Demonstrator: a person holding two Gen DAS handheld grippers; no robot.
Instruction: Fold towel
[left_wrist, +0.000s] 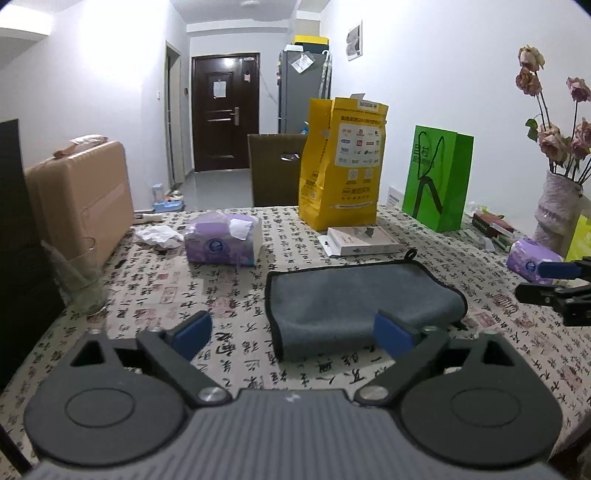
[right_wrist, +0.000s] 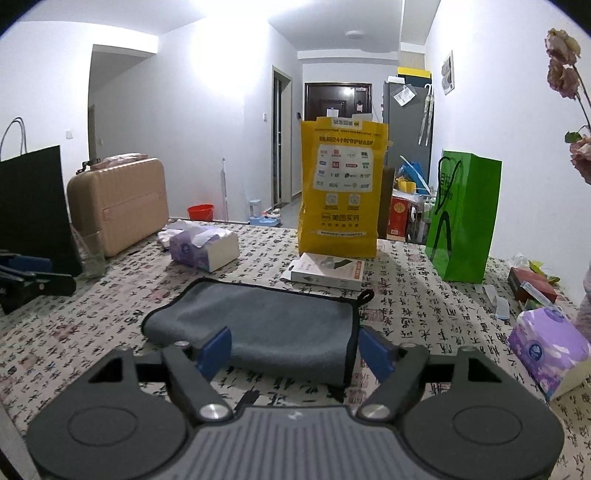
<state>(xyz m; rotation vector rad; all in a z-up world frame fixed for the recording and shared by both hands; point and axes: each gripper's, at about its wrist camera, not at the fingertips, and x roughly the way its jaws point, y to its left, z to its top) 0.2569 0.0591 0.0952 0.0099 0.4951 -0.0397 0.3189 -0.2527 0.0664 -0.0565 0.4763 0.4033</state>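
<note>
A grey towel (left_wrist: 354, 299) with black trim lies folded on the calligraphy-print table; it also shows in the right wrist view (right_wrist: 273, 325). My left gripper (left_wrist: 291, 334) is open and empty, held just before the towel's near left corner. My right gripper (right_wrist: 295, 354) is open and empty, its fingers on either side of the towel's near right corner, above it. The right gripper also shows at the right edge of the left wrist view (left_wrist: 554, 284). The left gripper shows at the left edge of the right wrist view (right_wrist: 29, 280).
Behind the towel stand a yellow paper bag (left_wrist: 343, 162), a green bag (left_wrist: 439, 177), a flat white box (left_wrist: 362, 240) and a purple tissue pack (left_wrist: 223, 238). A beige suitcase (left_wrist: 81, 195) and glass (left_wrist: 79, 277) are left. A vase of dried roses (left_wrist: 557, 206) and another tissue pack (right_wrist: 546, 347) are right.
</note>
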